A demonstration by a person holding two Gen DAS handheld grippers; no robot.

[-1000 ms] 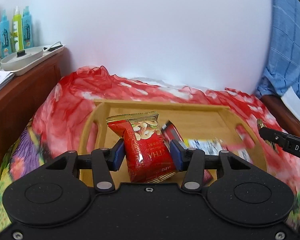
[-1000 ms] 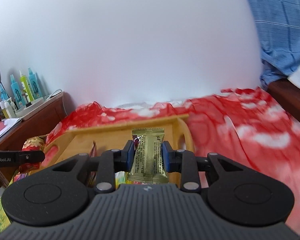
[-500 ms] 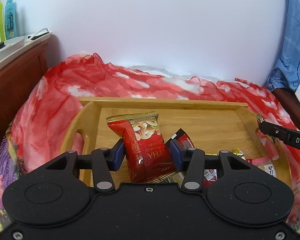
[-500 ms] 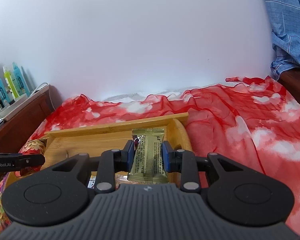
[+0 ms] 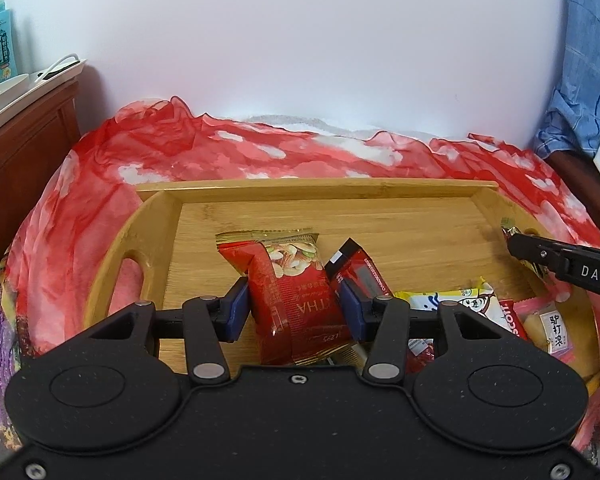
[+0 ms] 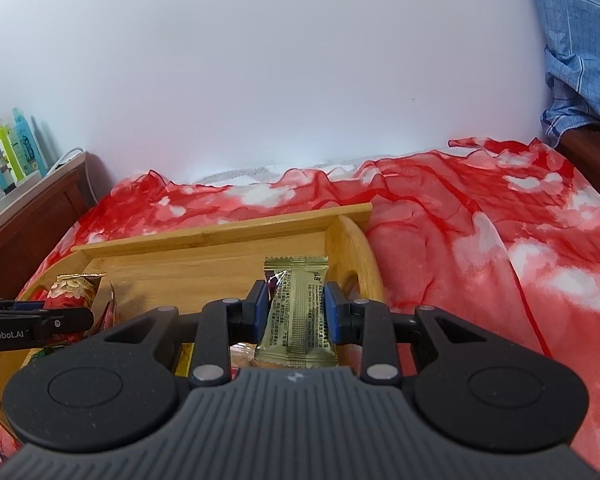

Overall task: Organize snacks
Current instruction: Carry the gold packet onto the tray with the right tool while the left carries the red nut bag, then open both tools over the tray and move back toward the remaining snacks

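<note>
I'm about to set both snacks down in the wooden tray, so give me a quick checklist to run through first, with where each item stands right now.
1. Left gripper grip: pads clamp the red nut packet on both sides. Ok.
2. Right gripper grip: shut on the gold packet, held upright. Ok.
3. Both grippers over the wooden tray: ok.
4. Bare tray floor ahead of the red nut packet: the far half shows open wood. Ok.
5. Landing spot under the gold packet: hidden by the gripper body. Cannot tell.
6. Loose snacks near the drop: the dark red packet sits right beside the left gripper's right pad. Not ok.
</note>
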